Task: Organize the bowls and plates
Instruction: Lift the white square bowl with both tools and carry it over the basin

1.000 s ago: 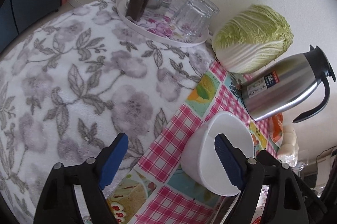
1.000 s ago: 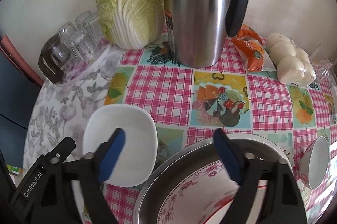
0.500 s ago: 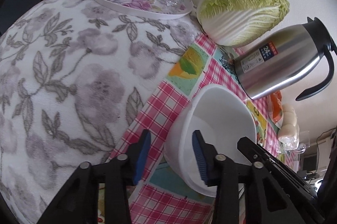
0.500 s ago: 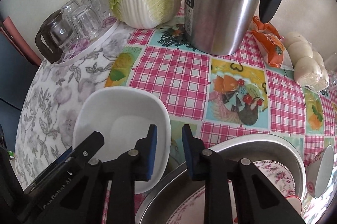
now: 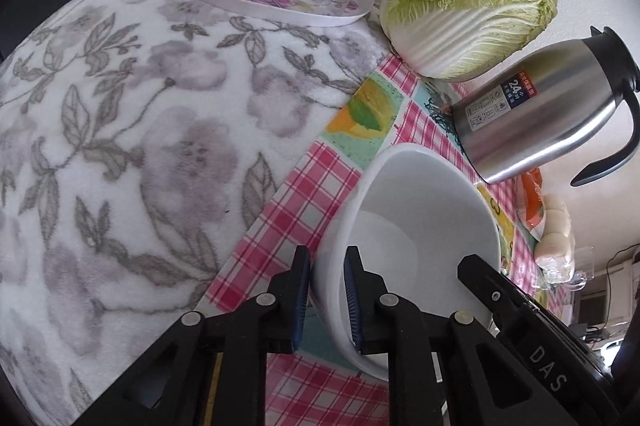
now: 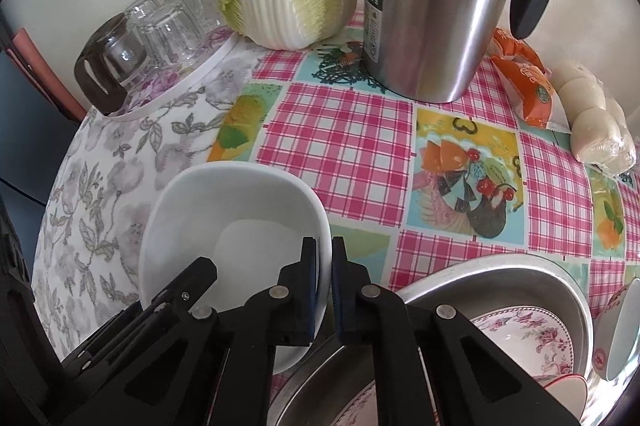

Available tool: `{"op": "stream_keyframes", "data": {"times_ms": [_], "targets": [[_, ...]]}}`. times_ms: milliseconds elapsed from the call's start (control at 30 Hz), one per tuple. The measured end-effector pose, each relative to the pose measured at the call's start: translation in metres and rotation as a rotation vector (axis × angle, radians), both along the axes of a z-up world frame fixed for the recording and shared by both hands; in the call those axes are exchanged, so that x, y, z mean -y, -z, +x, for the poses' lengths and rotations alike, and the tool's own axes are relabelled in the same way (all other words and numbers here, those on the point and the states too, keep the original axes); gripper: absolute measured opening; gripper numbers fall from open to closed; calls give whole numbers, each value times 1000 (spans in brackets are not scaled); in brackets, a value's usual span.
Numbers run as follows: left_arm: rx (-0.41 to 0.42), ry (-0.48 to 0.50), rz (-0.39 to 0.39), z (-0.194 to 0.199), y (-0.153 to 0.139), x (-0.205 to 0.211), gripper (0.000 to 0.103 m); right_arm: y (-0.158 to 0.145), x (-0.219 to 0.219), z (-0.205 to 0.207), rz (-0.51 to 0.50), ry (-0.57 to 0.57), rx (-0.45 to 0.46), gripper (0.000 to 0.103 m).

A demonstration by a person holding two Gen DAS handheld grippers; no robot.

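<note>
Black hand-held gripper [image 5: 326, 292], blue ribbed pads [image 5: 353, 300]

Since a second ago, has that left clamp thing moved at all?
Yes. The left gripper has come down and closer to the white bowl, which now looms larger beside the steel flask. Its jaws have just been closing and now pinch the bowl's rim.

A plain white squarish bowl [image 6: 240, 210] with rounded corners is seen sitting upright on the pink checked table [image 6: 340, 130], right at the edge of the grey floral cloth. Empty, pretty deep. Just beside it, a big metal basin [image 6: 520, 278] is packed with pink floral plates [image 6: 528, 338]. A small white bowl [image 6: 624, 330] is tilted on its side by the basin's far rim.
</note>
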State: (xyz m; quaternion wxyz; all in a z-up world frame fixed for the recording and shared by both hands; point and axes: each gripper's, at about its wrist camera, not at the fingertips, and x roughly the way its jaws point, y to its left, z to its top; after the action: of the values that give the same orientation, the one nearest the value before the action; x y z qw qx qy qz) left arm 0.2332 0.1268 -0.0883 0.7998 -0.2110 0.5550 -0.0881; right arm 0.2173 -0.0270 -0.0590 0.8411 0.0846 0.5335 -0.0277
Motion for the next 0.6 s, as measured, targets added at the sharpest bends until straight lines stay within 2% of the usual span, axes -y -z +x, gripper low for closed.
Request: {"op": "stream_keyframes", "data": {"times_ms": [233,600], "targets": [[42,-17,-1,-10,-24,-10,20,-19,-5,-10,39,-4,39,7],[177,1,40,-43,-89,-9,20,-79,1,-52,91,-10,163,8]]}}
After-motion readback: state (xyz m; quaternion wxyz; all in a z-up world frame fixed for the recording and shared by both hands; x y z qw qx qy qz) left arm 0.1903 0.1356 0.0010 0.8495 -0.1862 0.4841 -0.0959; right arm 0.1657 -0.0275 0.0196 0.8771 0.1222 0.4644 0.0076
